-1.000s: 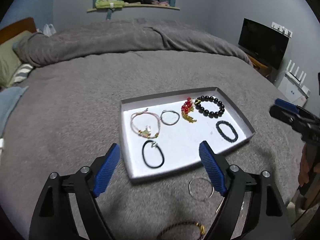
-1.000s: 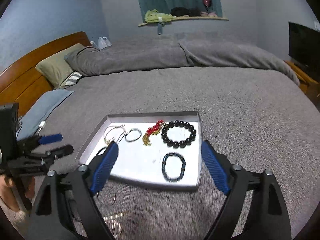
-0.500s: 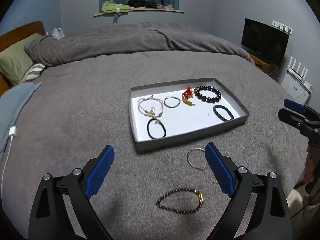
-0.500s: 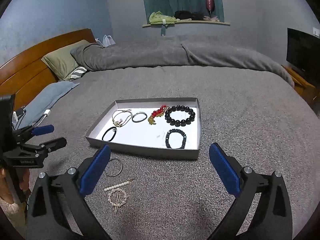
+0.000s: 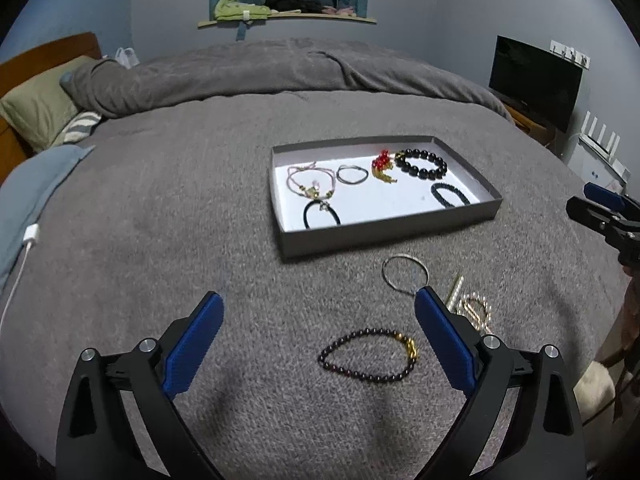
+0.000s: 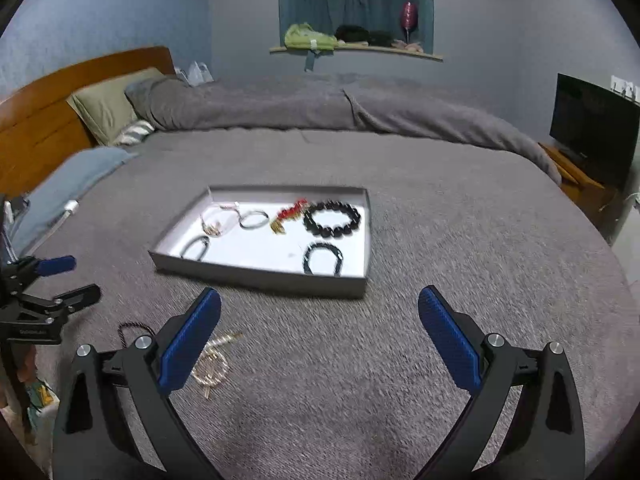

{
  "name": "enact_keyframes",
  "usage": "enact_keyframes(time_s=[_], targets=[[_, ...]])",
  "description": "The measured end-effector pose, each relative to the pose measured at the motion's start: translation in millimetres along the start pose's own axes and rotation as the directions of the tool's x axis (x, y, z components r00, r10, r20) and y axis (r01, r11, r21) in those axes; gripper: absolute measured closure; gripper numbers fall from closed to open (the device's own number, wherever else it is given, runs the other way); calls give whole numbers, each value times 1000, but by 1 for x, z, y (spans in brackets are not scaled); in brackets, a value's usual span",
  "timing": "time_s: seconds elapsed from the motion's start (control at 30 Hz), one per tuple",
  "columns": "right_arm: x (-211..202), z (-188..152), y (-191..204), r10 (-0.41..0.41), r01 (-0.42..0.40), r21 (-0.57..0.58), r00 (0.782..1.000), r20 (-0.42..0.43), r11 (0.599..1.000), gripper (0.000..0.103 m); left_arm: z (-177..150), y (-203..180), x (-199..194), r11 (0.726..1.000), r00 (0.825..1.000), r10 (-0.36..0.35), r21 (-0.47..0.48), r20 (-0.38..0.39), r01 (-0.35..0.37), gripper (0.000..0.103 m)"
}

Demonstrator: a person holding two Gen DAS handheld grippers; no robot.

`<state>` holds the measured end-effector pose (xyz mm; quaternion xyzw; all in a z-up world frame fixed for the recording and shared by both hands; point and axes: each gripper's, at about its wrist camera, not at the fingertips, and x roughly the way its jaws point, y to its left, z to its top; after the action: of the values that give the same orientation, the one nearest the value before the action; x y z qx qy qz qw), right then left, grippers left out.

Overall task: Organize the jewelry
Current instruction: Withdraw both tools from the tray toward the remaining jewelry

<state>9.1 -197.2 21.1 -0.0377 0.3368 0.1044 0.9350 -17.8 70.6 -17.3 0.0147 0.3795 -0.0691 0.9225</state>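
Grey bed point(image 5: 160, 220): tray point(image 5: 384, 230) holds bracelets point(image 5: 420, 164) (six pieces).

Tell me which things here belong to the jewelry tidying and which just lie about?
Job: tray, black bead bracelet inside it, dark bead bracelet, silver bangle, pearl hair clips.

Lying about: pillow, television, charging cable.

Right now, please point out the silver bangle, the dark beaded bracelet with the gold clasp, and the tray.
silver bangle point(image 5: 405, 258): left wrist view, far rim.
dark beaded bracelet point(image 5: 360, 376): left wrist view, near bead strand.
tray point(image 5: 384, 232): left wrist view, near outer wall.
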Motion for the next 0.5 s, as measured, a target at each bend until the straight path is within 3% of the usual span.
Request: enact_keyframes(time_s=[0.23, 0.37, 0.5], targets=[[8, -25, 14, -31, 32, -82, 999, 9, 996, 5, -21, -13, 12, 999, 1000, 0, 32, -23, 1, 7], [16, -40, 26, 91, -93, -88, 995, -33, 992, 5, -31, -21, 18, 998, 999, -3, 59, -52, 6, 7], [22, -55, 39, 147, -151, -94, 988, -50, 984, 5, -40, -24, 26, 999, 998, -3, 54, -68, 7, 7]])
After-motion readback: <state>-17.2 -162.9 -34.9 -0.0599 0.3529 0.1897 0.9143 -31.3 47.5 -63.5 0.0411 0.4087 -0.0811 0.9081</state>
